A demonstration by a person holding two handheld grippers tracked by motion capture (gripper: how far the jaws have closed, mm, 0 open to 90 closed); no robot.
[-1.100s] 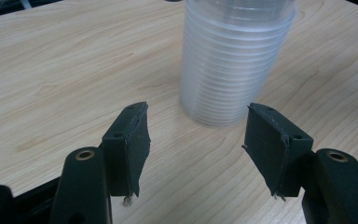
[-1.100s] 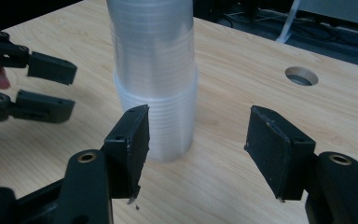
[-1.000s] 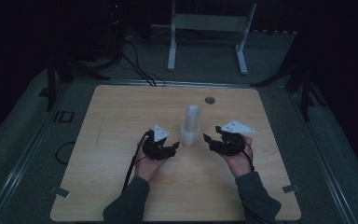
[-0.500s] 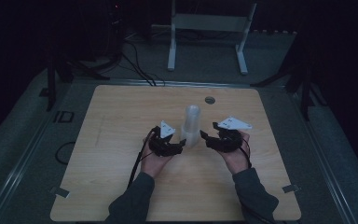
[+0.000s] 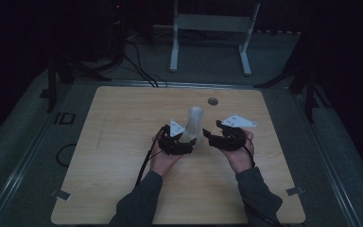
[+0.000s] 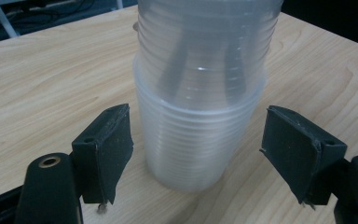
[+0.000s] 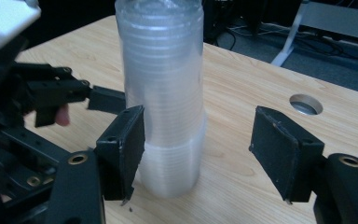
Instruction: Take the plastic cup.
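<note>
- One stack of clear plastic cups [image 5: 194, 124], nested mouth-down into a tall ribbed column, upright near the middle of the wooden surface [image 5: 123, 142], between the two grippers.
- Translucent and faintly milky, with close-set rims ringing the sides; wider skirt of rims at the foot in the left gripper view [image 6: 200, 140], narrower column above.
- Left gripper [image 5: 182, 142] just beside the foot of the stack: jaws apart, having just been opening, stack between the pads with a gap on each side in the left gripper view [image 6: 198, 158].
- Right gripper [image 5: 212, 138] on the other side, jaws likewise apart and just been opening; in the right gripper view [image 7: 198, 154] stack off toward the left pad, whether touching it or not, hard to tell.
- Top of the stack cut off by the upper edge in the left gripper view; count of cups impossible to make out.
- Dark streaks seen through the plastic, blurred, likely the far gripper's parts.
- Round grommet hole [image 5: 212, 101] in the surface beyond the stack.
- White stand [image 5: 212, 28] on the floor behind, dim; surroundings mostly lost in darkness.
- Forearms in dark sleeves [image 5: 142, 203] cut off at the bottom edge of the high view.
</note>
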